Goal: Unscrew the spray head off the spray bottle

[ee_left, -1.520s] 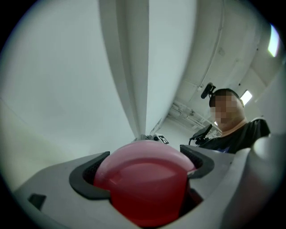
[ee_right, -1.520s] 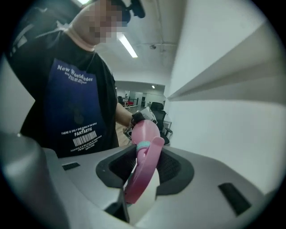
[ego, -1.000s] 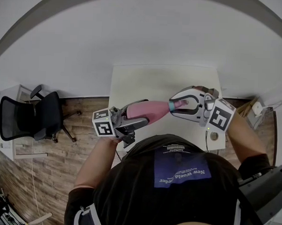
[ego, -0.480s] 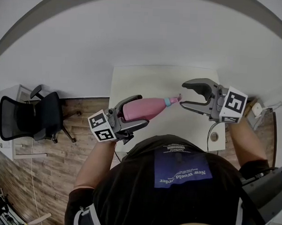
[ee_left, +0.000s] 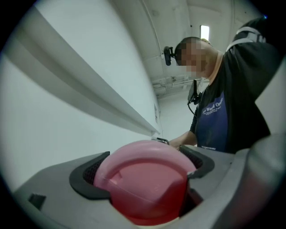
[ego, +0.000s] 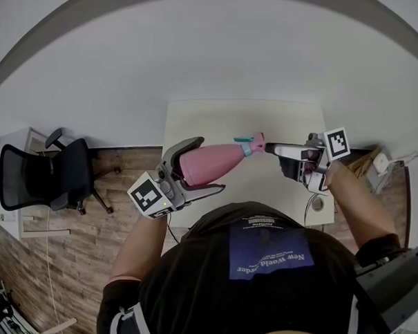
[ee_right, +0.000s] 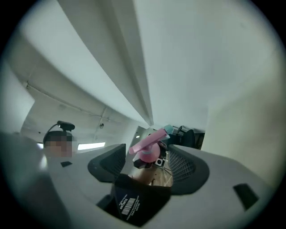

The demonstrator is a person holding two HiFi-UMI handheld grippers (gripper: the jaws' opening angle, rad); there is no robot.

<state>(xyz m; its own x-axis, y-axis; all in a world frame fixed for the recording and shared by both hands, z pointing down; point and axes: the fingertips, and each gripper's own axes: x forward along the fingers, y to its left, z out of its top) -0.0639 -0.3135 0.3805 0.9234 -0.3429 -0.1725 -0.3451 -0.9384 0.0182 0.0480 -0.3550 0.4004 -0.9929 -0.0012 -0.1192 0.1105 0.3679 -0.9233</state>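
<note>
— Pink plastic spray bottle (ego: 223,158) lies roughly level in the air over the near part of the white table (ego: 225,114) in the head view. Why do you carry it like that?

— Because your left gripper (ego: 209,165) is clamped round its fat body. That turns the pink-and-teal spray head (ego: 251,144) sideways towards your right gripper (ego: 270,149), so that hand can come at it end-on.

— Left gripper view next: the bottle's round base fills the gap, and both dark pads (ee_left: 86,173) press on its sides. That's your anchor. I judge the body must not spin while the head is turned.

— Right gripper view: your jaws have just been opening and stand wide. The spray head shows between them, out ahead, with neither ribbed pad (ee_right: 181,166) touching it.

— So that hand has let go and grips nothing. It looks like you're lining up for a fresh bite on the head.

— The head sits on the neck, so the unscrewing isn't finished, as far as I can tell. No view shows whether the thread is loose.
</note>
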